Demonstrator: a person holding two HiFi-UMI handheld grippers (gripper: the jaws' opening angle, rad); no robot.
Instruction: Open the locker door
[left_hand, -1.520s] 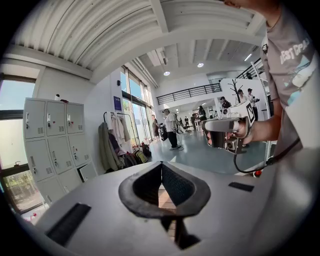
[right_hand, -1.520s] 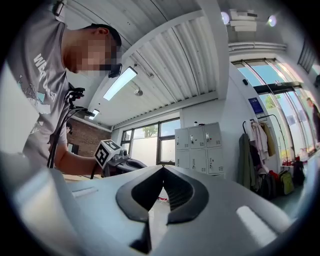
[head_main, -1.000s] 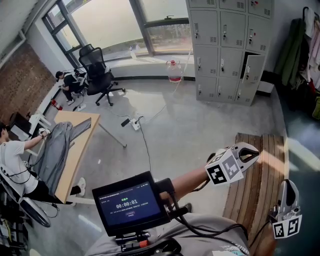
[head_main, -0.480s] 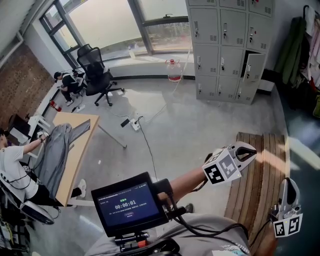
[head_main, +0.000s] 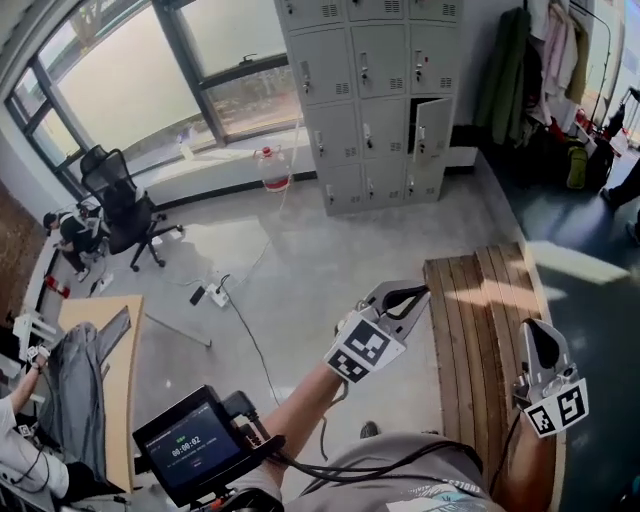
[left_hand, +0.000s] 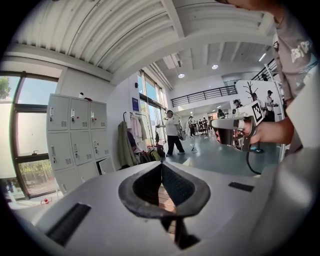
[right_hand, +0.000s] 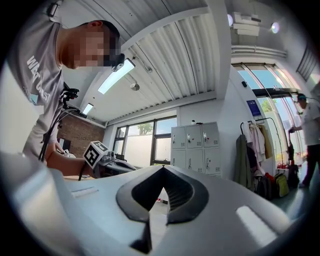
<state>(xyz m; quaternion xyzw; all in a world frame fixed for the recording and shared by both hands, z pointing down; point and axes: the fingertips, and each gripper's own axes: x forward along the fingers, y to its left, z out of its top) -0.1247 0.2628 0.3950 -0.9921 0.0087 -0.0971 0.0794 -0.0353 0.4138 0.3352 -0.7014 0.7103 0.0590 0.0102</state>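
This is the approach step, with nothing touched yet. The lockers (head_main: 365, 90) stand at the upper centre of the head view, well apart from both grippers, and one door (head_main: 433, 130) at lower right of the block hangs ajar. The left gripper (head_main: 408, 295), lower centre, and the right gripper (head_main: 533, 335), lower right over the bench (head_main: 480, 340), each have jaws pressed together with nothing between them. The next move likely calls for crossing the floor (head_main: 300, 250), spreading one gripper's jaws and catching a door's edge or handle.
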